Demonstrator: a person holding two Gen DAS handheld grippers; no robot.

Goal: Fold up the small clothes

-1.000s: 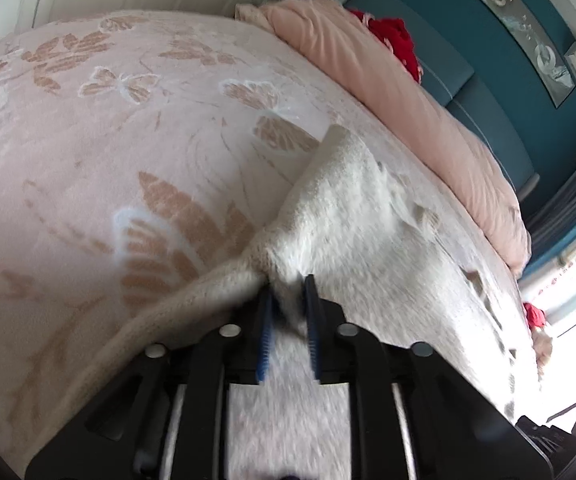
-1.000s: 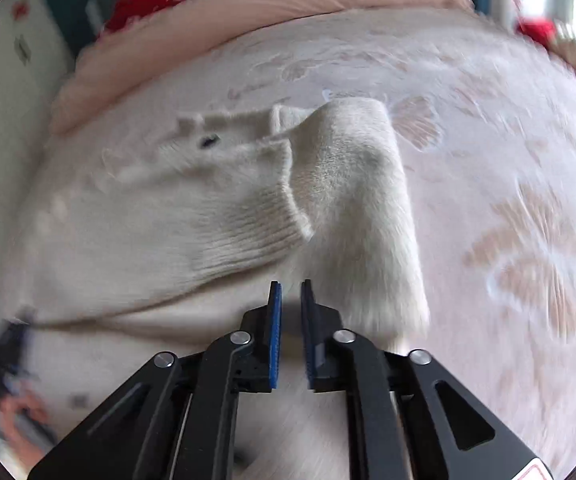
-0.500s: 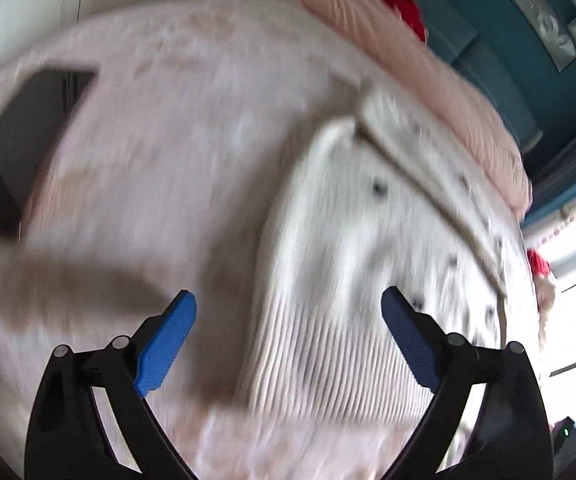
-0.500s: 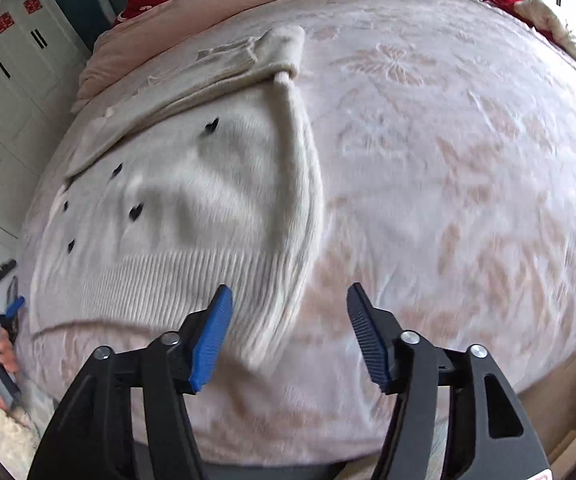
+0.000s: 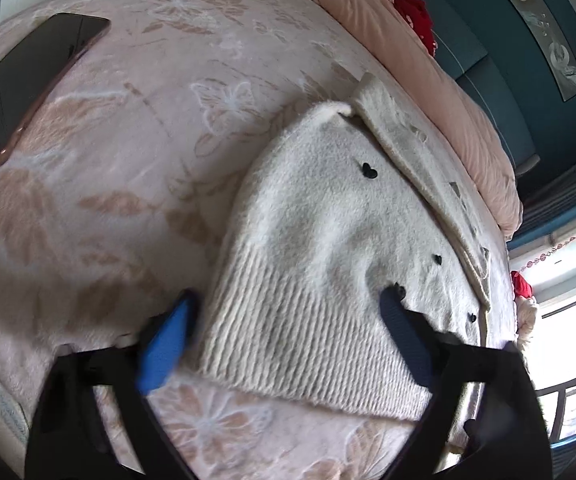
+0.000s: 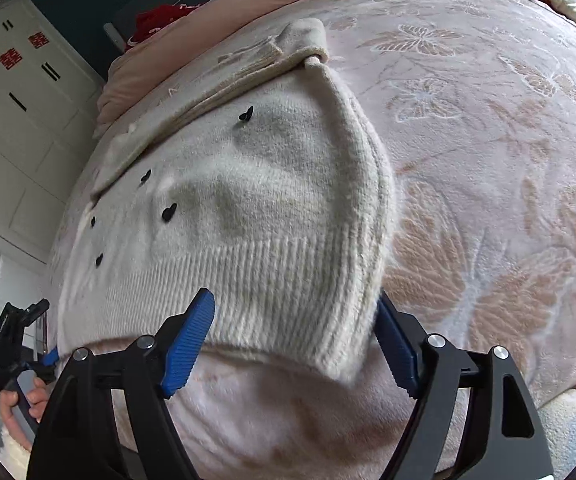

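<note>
A cream knit sweater (image 5: pixel 328 240) with small black heart buttons lies flat on the pink butterfly-patterned bed (image 5: pixel 128 160). It also shows in the right wrist view (image 6: pixel 248 200), with a sleeve folded over along its right side. My left gripper (image 5: pixel 284 340) is open, its blue pads straddling the ribbed hem's left corner. My right gripper (image 6: pixel 292 348) is open, its blue pads straddling the ribbed hem's right corner. Neither holds anything.
A dark phone (image 5: pixel 28 72) lies on the bed at the far left. A pink duvet (image 5: pixel 428 80) and red cloth (image 5: pixel 412 16) lie along the headboard side. White wardrobes (image 6: pixel 4 120) stand left. The left gripper (image 6: pixel 12 344) shows at the bed edge.
Both grippers were shut a second ago, the left on the sweater; both have opened wide and pulled back to the hem. The sweater now lies flat with its sides folded in.
</note>
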